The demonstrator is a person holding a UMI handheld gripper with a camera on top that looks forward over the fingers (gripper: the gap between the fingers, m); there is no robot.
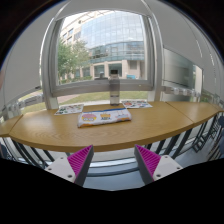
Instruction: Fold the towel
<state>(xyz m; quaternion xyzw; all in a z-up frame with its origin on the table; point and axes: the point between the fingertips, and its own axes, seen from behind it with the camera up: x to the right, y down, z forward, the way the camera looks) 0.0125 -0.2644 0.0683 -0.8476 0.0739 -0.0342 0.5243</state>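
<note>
My gripper [113, 160] is spread, holding nothing. Towel [104, 117], probably the pale folded thing mid-worktop [45, 130] below the window [105, 50]: soft, light, floppy. Pinch a corner.

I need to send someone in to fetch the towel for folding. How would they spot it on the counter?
Find the long curved wooden counter under the big window. The towel lies flat at its middle, beyond the open tool. It is the largest pale piece with orange patches, in front of a dark upright object.

Curved wooden counter [110, 128], large window [108, 50], daylight, building [120, 45] and trees [72, 58] outside
</note>
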